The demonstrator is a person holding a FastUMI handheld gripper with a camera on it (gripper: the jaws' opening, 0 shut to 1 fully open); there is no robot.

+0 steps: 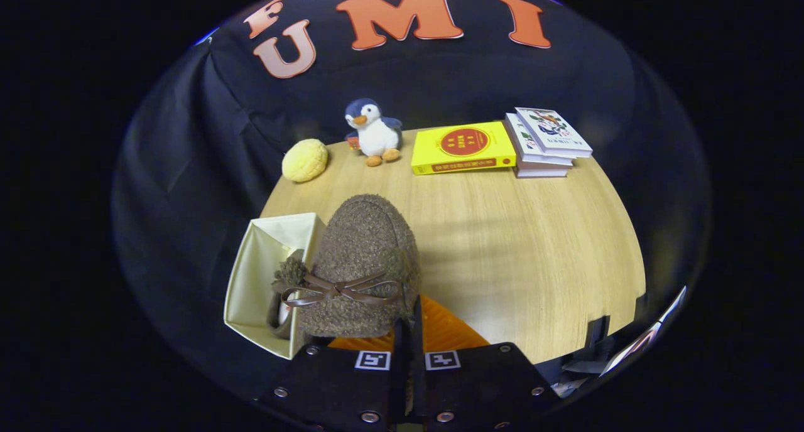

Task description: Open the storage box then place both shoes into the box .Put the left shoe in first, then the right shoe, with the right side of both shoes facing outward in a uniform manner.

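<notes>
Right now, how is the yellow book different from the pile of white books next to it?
The yellow book lies alone and flat on the table; the white books are stacked on each other. The yellow book has a red circle on its cover; the top white one has a colourful picture. Both sit at the far edge, beyond the brown shoe in the gripper, whose jaws are closed on it.

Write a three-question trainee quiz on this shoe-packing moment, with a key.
1. True or false: the gripper is shut on the brown shoe.
2. What already sits inside the open box?
A. the penguin
B. another shoe
C. a book
3. Fill in: the bun lies beside the ____ at the table's far edge.

Key:
1. True; the fingers are closed at the shoe's rear edge.
2. B; partly hidden behind the held shoe.
3. penguin.
</notes>
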